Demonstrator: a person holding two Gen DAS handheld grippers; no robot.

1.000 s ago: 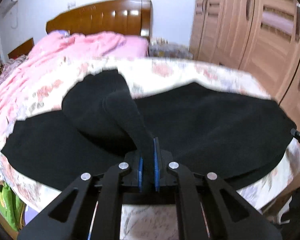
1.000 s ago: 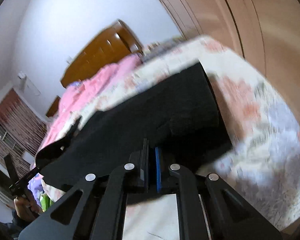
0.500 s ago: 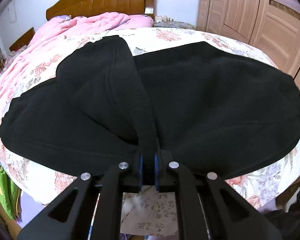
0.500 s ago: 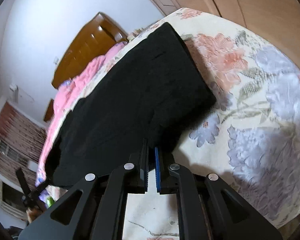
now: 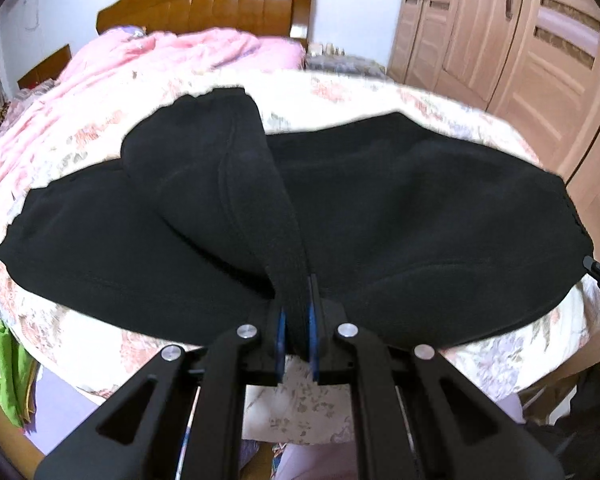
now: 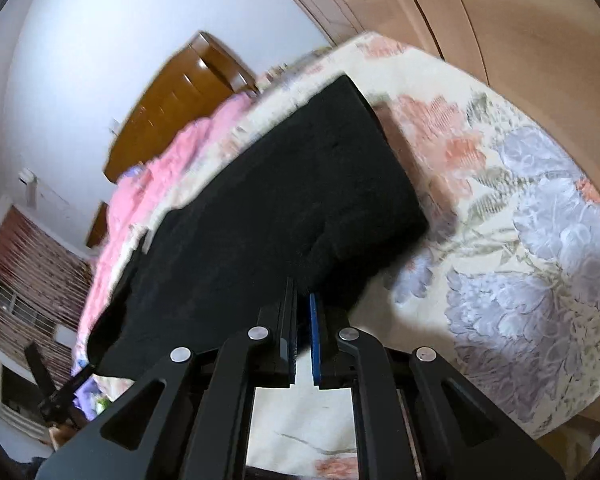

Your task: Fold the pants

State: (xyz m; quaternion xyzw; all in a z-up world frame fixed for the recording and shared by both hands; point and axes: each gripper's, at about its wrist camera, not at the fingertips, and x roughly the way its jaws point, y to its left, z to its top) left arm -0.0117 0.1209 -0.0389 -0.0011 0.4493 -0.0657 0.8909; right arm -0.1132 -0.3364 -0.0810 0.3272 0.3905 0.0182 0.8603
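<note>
The pants (image 5: 400, 216) lie across the bed's (image 5: 452, 104) foot, one part folded over. The quilt (image 5: 148, 64) lies behind, headboard (image 5: 204, 4) beyond, wardrobe (image 5: 500, 32) right.

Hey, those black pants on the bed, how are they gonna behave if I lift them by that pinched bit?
Probably floppy: the pants drape over the bed, and the strip in the left gripper bends into a ridge. Likely not slippery, since the cloth looks thick and fuzzy. The rest would probably sag and trail, because most of it lies spread wide to both sides.
</note>
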